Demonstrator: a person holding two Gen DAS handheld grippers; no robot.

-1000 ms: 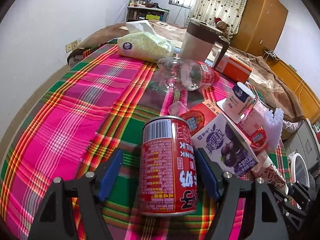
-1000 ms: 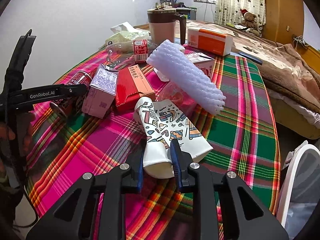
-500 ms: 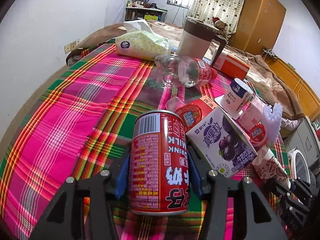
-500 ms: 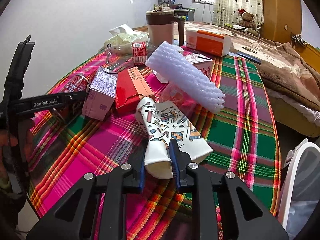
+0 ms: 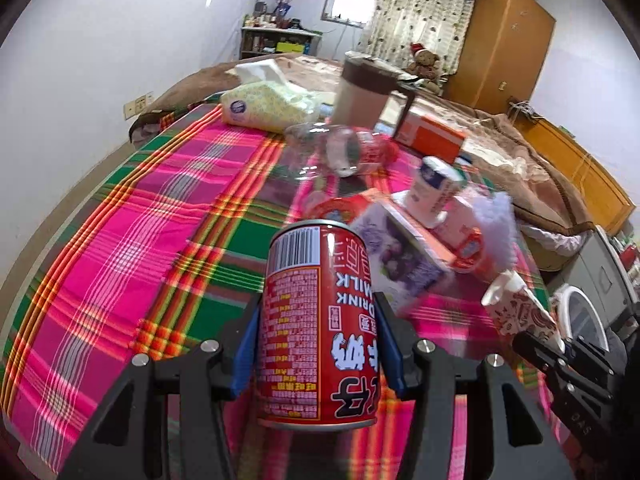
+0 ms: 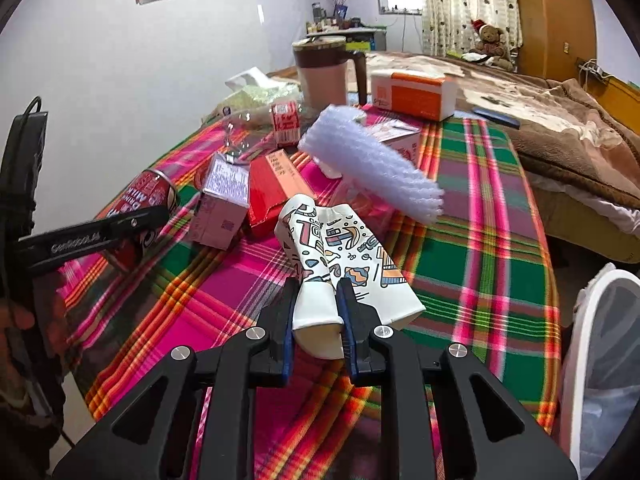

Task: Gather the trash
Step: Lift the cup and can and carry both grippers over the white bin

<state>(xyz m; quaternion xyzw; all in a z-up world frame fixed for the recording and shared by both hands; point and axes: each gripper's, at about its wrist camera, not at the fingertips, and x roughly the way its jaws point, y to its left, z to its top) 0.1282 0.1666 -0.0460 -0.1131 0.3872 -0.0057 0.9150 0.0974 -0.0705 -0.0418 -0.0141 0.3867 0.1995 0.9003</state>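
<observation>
Simultaneously, left gripper (image 5: 318,344) fingers clamp the red can (image 5: 318,328) above the plaid desk (image 5: 140,240) while right gripper (image 6: 318,312) fingers pinch the crushed paper cup (image 6: 336,264), both presumably bound for the bin (image 6: 600,360).

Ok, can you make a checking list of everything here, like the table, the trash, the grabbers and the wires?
Surface: table with plaid cloth, crowded on one side.
Job's things: red can and crushed paper cup, both gripped; white bin beside the table.
Clutter: cartons, clear bottle, foam sleeve, tissue pack, jug.
Grippers: left gripper shut on red can; right gripper shut on crushed paper cup.
Cables: black cable by left gripper.
Surroundings: bed, wardrobe, teddy bear.
</observation>
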